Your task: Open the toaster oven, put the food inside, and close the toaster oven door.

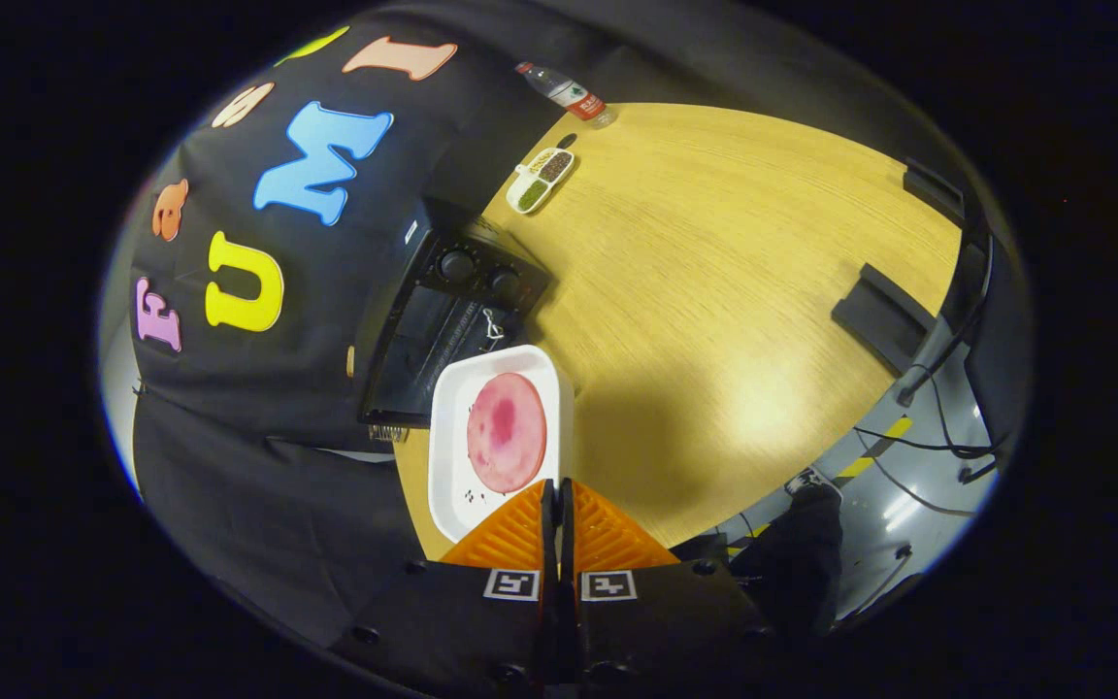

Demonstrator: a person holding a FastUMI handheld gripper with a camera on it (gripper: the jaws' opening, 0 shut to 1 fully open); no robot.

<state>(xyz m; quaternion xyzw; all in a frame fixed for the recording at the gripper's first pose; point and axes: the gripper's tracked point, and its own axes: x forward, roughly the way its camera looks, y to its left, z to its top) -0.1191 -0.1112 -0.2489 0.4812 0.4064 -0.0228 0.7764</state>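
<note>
1. The hand-held gripper is seen at the bottom centre of the frame, its fingers drawn almost together and pinched on the near rim of a white square plate, which is held lifted above the worktop.
2. On the plate, just ahead of the fingertips, a round pink slice of food is carried, apparently ham or a similar cold cut.
3. Directly beyond the plate, toward the centre left of the frame, the black toaster oven is found, with two knobs at its far end; its door appears lowered open, though this is not certain.
4. The oven lies straight ahead along the finger axis, so a forward push into the cavity is judged to be what remains.
5. Farther off, at the upper centre, a compartmented snack tray and a plastic bottle are seen.
</note>
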